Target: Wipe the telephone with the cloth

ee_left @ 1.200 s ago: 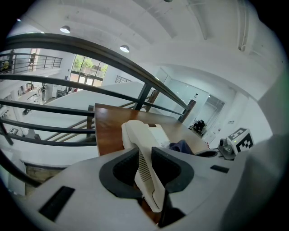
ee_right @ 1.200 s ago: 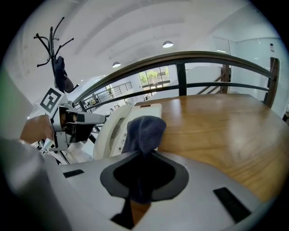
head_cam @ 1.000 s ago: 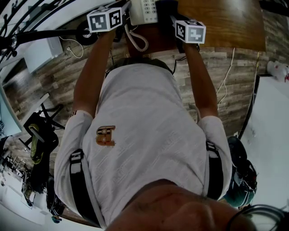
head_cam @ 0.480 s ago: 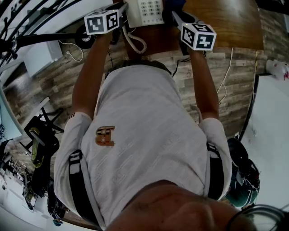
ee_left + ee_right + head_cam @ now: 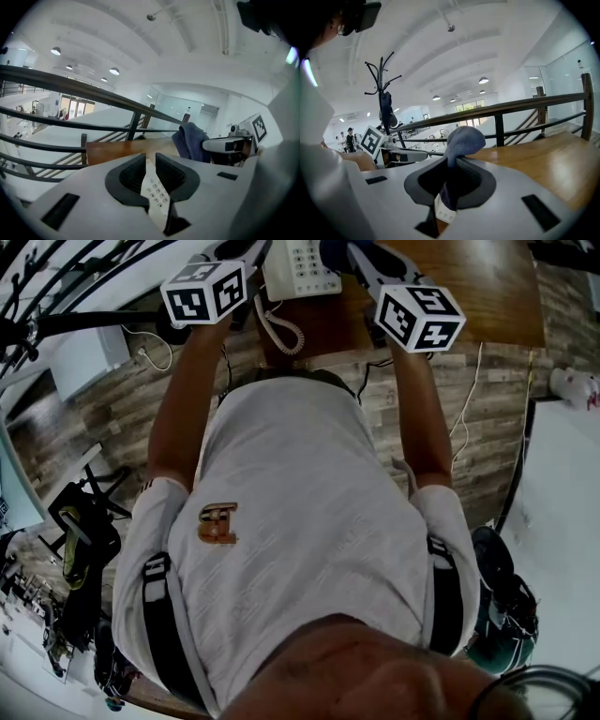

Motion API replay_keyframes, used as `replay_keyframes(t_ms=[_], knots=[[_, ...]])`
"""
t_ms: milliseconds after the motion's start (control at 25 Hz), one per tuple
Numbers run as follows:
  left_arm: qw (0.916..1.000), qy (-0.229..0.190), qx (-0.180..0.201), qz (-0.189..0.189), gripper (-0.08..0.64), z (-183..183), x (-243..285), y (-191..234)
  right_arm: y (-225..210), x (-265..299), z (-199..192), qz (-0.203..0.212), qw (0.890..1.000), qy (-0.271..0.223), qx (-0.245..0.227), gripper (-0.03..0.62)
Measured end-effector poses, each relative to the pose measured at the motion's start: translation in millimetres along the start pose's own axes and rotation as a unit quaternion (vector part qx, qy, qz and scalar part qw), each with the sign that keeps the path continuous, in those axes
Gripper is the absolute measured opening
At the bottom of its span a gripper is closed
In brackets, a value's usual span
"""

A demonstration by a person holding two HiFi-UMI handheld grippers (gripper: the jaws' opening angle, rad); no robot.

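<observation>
The white telephone [image 5: 300, 268] with its coiled cord [image 5: 281, 329] lies at the near edge of the wooden table [image 5: 469, 287]. My left gripper [image 5: 246, 254] is at its left side. In the left gripper view the jaws stand almost together, and the telephone [image 5: 157, 197] keypad fills the narrow gap of the left gripper [image 5: 150, 161]. My right gripper [image 5: 449, 164] is shut on the dark blue cloth [image 5: 461, 140], which bulges above the jaws. A corner of the telephone [image 5: 444, 211] shows under it. The cloth [image 5: 192, 140] hangs beside the phone.
A metal railing [image 5: 511, 110] runs behind the table, and a black coat stand [image 5: 384, 108] rises at the left. The floor below me is wood plank [image 5: 487, 427] with cables [image 5: 464, 409] running across it. A white surface [image 5: 562, 512] lies at the right.
Both grippers have risen toward the head camera and spread apart: the left cube moved left, the right cube right and lower. The telephone stays between them.
</observation>
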State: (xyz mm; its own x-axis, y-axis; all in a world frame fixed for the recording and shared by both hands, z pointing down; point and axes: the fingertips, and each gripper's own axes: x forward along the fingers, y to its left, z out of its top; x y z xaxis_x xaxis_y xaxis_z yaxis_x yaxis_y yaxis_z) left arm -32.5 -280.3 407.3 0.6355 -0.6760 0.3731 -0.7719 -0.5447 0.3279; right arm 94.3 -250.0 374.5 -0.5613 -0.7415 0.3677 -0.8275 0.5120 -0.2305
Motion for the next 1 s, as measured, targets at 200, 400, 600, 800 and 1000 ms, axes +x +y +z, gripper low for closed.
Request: replay_keyframes(t_ms=[200,400,600,800,1000], knots=[[0.9961,-0.074,0.042,-0.022,0.062,42.1,-14.0,-25.7,16.7,-4.6,30.6,0.021,0.999,-0.047,-0.017,0.060],[0.9837,-0.145,0.097,-0.043,0.046,72.7,-31.6,-51.9,35.0,-12.8,55.0,0.043,0.993,-0.099,-0.042,0.060],[0.9702,-0.188,0.145,-0.049,0.034,87.7,-45.5,-70.5,52.3,-21.7,70.6,0.072,0.985,-0.149,-0.048,0.060],[0.9641,-0.218,0.147,-0.040,0.020,93.9,-57.7,-75.3,67.2,-33.6,80.9,0.101,0.974,-0.194,-0.057,0.060],[0.9615,-0.230,0.147,-0.030,0.018,98.4,-67.3,-77.7,79.7,-43.5,85.4,0.117,0.963,-0.231,-0.070,0.060]])
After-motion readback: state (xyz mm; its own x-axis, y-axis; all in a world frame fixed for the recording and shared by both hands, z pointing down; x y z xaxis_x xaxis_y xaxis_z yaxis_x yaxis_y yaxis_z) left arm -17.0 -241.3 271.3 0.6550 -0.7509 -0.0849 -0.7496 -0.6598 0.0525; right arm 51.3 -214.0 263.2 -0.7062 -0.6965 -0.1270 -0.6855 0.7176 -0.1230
